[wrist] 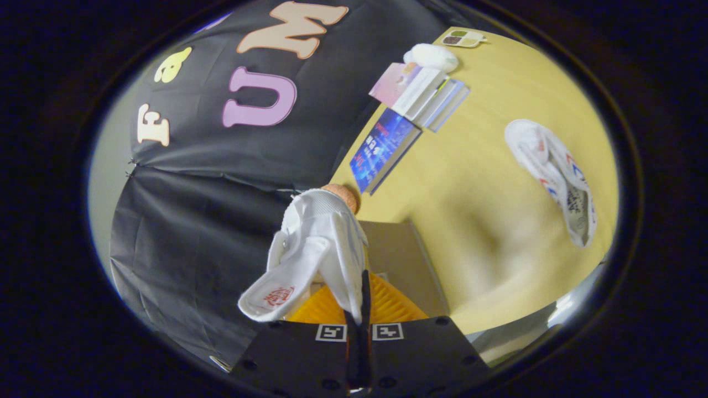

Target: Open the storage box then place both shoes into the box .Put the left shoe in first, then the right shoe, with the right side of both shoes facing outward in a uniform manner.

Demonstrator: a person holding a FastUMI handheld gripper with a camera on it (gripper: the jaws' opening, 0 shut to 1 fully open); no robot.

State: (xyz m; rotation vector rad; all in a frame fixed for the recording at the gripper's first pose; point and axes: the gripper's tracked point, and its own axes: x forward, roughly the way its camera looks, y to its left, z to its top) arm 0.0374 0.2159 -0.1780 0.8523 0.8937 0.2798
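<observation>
A: How many shoes are seen in the gripper view?

B: Two. One white shoe is clamped between the fingers of the hand-held gripper, above the storage box. The second shoe is left well apart on the tabletop.

A: Anything else?

B: Several books.

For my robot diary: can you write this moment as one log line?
gripper: shut on white shoe | shoe: lifted | other shoe: on table | books: beyond
</observation>
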